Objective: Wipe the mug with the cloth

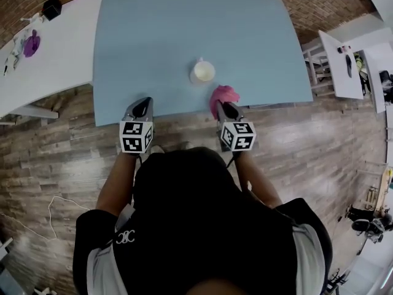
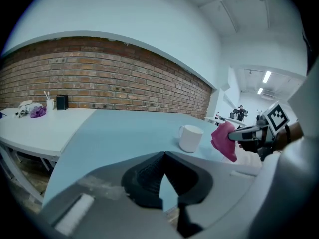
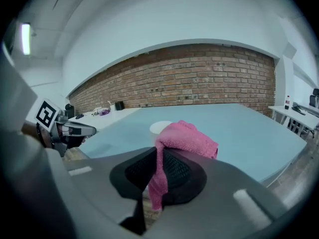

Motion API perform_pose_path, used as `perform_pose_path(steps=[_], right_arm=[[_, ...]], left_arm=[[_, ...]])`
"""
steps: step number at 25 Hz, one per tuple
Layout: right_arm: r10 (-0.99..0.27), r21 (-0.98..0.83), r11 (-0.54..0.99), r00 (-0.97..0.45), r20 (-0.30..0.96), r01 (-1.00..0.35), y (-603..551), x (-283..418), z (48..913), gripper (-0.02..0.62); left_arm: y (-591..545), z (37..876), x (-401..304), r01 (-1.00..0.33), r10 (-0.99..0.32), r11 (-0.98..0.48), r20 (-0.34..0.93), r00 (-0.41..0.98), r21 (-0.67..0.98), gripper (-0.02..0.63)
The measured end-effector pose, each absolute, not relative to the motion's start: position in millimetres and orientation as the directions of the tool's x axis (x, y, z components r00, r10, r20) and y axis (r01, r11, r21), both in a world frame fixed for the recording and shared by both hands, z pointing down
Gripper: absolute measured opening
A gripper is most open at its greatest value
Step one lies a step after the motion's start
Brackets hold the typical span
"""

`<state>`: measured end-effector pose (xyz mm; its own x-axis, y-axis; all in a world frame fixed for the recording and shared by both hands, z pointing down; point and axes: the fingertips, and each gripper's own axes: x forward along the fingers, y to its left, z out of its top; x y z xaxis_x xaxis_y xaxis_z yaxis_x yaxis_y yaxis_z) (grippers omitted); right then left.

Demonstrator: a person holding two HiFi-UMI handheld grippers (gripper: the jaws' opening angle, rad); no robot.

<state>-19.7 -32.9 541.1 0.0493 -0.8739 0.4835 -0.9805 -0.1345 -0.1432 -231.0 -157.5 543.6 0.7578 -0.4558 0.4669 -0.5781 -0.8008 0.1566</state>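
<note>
A white mug (image 1: 202, 72) stands upright near the front edge of the light blue table (image 1: 159, 35); it also shows in the left gripper view as the mug (image 2: 190, 137) and, mostly hidden, as the mug (image 3: 159, 127) behind the cloth. My right gripper (image 1: 222, 105) is shut on a pink cloth (image 1: 223, 96), which hangs from its jaws just right of and nearer than the mug. The cloth (image 3: 177, 146) drapes over the right gripper (image 3: 158, 171). My left gripper (image 1: 142, 107) hovers at the table's front edge, left of the mug; its jaws are shut and hold nothing (image 2: 163, 176).
A white table (image 1: 43, 54) at the left carries a purple object (image 1: 31, 43) and a black box (image 1: 51, 8). Another white table (image 1: 341, 63) stands at the right. Wooden floor lies below the grippers; a brick wall (image 2: 99, 83) is behind the tables.
</note>
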Motion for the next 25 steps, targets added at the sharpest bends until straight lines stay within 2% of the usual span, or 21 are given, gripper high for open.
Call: perform_pose_path(steps=[6,17,25], right_arm=[[-0.886,-0.145,-0.093,0.016,0.463,-0.985,-41.2,-20.6,534.7,0.04],[-0.877,-0.19,-0.107,0.003,0.48,-0.976,-44.9,-10.1,548.2,0.04],[-0.853,-0.113,-0.088,0.017,0.522,-0.99,-46.5,-12.5,552.7,0.04]], left_arm=[[-150.8,551.2,-233.6,-0.608,-0.467,-0.785,0.528,0.709,0.121,0.006],[-158.0,540.1,-238.1,-0.661,-0.517,-0.742,0.532,0.671,0.112,0.006],[-154.8,544.4,-224.4,-0.641,-0.506,-0.762,0.538,0.674,0.086,0.006]])
